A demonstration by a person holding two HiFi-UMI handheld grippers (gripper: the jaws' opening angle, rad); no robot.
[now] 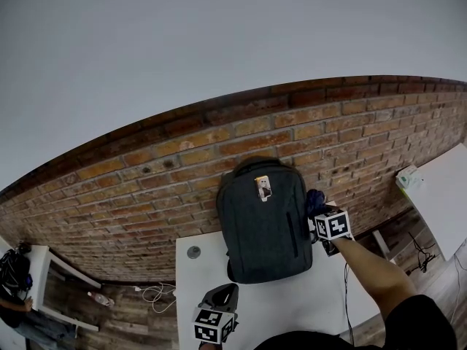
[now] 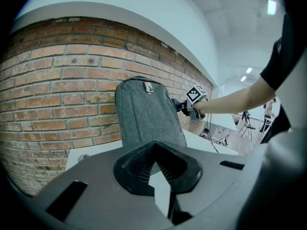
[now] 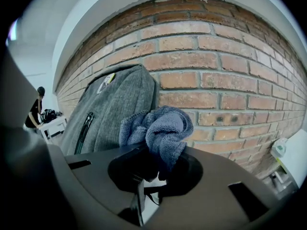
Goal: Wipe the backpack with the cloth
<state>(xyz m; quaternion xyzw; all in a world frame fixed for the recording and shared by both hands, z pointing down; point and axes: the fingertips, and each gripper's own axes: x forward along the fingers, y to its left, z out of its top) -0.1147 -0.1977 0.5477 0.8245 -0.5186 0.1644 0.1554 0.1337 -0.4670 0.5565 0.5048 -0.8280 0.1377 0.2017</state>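
The right gripper (image 3: 146, 152) is clamped on a bunched blue cloth (image 3: 160, 128) that bulges up out of its jaws. Just to the left of those jaws is the side of the grey backpack (image 1: 263, 221), though I can't tell whether cloth and fabric actually touch. The backpack stands upright on the white table (image 1: 321, 301) with its back to the brick wall (image 1: 146, 188), straight ahead of the left gripper (image 2: 154, 150), whose jaws are together with nothing in them, held low and well short of the backpack.
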